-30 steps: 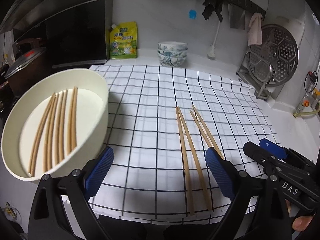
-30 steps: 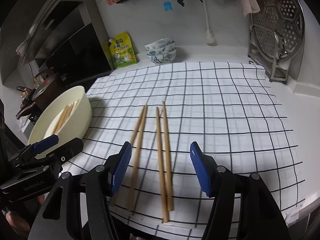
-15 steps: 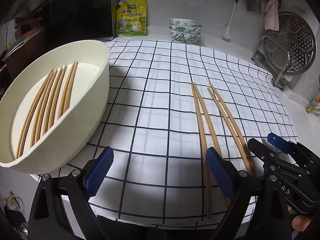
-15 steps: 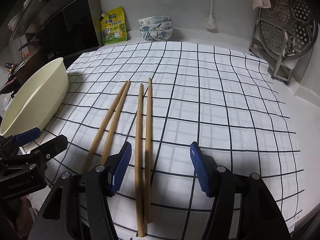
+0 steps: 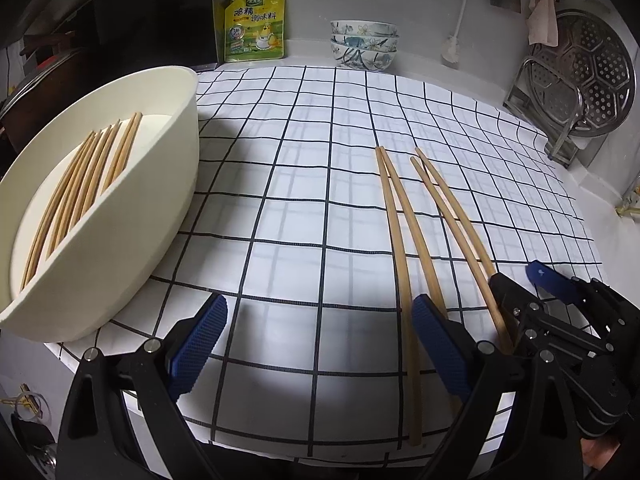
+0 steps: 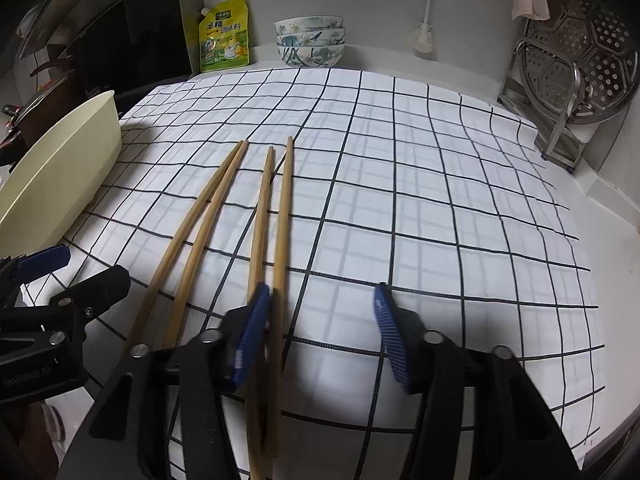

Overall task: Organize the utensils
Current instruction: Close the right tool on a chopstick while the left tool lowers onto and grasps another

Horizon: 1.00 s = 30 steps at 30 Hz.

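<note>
Two pairs of wooden chopsticks lie on the checked cloth [image 5: 304, 208]: a left pair [image 5: 398, 232] [image 6: 200, 224] and a right pair [image 5: 452, 216] [image 6: 274, 224]. A cream oval bowl [image 5: 160, 200] [image 6: 60, 172] at the left holds several more chopsticks [image 5: 84, 176]. My left gripper [image 5: 316, 344] is open and empty, low over the cloth's front edge, its right finger beside the left pair. My right gripper [image 6: 320, 332] is open, low over the near ends of the right pair, its left finger [image 6: 250, 336] over them. It also shows in the left wrist view [image 5: 560, 320].
A yellow seasoning pouch [image 5: 254, 24] and stacked patterned bowls [image 5: 364, 44] stand at the back wall. A metal steamer tray on a rack [image 5: 576, 76] stands at the back right. A dark pot [image 6: 44, 92] sits beyond the bowl at the left.
Both grippers have moved lower and closer to the cloth. The right gripper has shifted right, so its left finger now covers the right pair's near ends. The chopsticks have not moved.
</note>
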Tool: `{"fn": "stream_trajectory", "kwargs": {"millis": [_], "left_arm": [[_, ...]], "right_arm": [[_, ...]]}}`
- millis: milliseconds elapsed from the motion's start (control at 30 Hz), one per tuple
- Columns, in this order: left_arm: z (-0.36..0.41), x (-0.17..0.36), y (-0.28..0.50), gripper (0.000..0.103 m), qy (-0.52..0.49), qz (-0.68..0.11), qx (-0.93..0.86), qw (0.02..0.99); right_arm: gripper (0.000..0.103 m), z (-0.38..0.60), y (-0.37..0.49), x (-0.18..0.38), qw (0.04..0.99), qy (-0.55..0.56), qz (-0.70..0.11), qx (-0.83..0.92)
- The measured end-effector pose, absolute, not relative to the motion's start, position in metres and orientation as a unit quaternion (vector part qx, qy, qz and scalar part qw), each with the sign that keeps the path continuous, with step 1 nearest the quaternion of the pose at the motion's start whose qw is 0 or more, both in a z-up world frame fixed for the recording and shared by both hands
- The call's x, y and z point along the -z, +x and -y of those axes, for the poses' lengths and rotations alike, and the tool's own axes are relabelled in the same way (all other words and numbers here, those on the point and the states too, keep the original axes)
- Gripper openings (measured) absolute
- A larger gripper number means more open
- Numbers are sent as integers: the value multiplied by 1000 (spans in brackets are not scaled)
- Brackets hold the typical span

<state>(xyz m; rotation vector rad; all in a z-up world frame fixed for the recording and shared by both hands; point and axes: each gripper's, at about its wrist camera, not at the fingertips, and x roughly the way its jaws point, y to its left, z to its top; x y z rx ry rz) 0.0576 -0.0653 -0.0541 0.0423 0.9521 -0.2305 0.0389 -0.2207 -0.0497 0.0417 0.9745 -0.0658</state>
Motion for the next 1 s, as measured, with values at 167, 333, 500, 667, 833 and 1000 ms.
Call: {"fn": "stream_trajectory", "kwargs": {"millis": [167,333,500,667,833,1000], "left_arm": [[70,60,58,92,26,-462,110,880],[76,67,59,92,33,-465,111,878],[82,70,62,92,46,-457,102,882],[84,71,67,93,50,-452,97,885],[86,73,75,95,50,-447,90,889],[90,74,82,95,48,-443,88,891]], "right_arm": [[8,223,38,49,884,22,-467,27],[7,232,33,48,882,39,-468,31],[7,243,22,47,880,60,-469,41],[7,250,18,47,879,73,-469,45],[13,249,24,46,880,58,-468,56],[16,247,35,49,881,40,-467,63]]}}
